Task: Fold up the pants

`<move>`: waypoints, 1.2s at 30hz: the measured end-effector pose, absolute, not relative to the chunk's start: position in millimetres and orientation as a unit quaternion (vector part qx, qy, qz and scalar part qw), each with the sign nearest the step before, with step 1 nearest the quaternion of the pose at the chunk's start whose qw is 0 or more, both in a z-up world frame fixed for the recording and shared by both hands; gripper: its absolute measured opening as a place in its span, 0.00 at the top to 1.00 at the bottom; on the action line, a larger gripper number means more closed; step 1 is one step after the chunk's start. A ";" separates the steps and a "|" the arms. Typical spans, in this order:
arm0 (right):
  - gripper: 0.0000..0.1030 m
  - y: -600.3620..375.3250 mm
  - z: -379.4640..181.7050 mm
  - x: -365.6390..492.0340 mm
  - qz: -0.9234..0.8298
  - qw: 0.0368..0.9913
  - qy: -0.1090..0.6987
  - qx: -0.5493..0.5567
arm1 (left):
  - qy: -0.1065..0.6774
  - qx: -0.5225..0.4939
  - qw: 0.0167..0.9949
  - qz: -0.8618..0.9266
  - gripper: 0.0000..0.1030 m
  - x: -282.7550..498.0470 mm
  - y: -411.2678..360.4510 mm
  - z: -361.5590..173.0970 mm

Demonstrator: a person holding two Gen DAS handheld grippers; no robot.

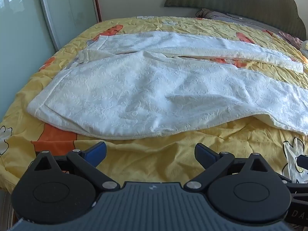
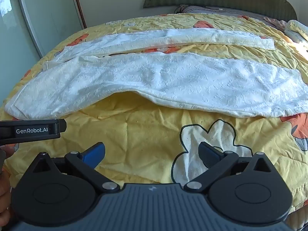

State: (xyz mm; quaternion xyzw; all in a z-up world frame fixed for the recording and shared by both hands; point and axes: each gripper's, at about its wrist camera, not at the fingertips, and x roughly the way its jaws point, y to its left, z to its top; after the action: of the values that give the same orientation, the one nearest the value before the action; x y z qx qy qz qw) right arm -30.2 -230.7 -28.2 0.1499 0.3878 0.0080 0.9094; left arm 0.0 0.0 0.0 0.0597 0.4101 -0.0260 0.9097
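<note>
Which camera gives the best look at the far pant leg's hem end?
The right wrist view: the far pant leg runs unbroken to its squared-off hem, with bedspread showing beyond it. The left wrist view also shows that leg and its hem, but pushed toward the right edge, where the fisheye bends it.

The near leg of the pants [image 1: 154, 92] runs off the right edge of the left wrist view. A pillow [image 2: 297, 31] is cut by the right edge of the right wrist view. The left gripper [image 2: 32, 130] enters there only partly, its fingers unseen.
</note>
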 end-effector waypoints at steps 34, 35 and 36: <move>0.00 -229.3 -33.0 -29.3 0.018 0.906 0.394 0.153 | 0.431 0.059 0.900 -0.021 0.04 4.1 -1.6 -7.5; 0.00 -229.6 -33.2 -29.4 0.019 0.906 0.394 0.154 | 0.431 0.059 0.900 -0.022 0.04 4.0 -1.7 -7.6; 0.00 -229.6 -33.2 -29.4 0.020 0.906 0.395 0.154 | 0.431 0.059 0.900 -0.022 0.04 4.1 -1.9 -7.8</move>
State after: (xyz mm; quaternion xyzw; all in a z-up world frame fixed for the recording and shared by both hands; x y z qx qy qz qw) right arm -29.4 -229.6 -33.2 0.1542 0.3947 0.0198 0.9056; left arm 4.1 -1.9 -7.8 0.0592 0.4309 -0.0222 0.9002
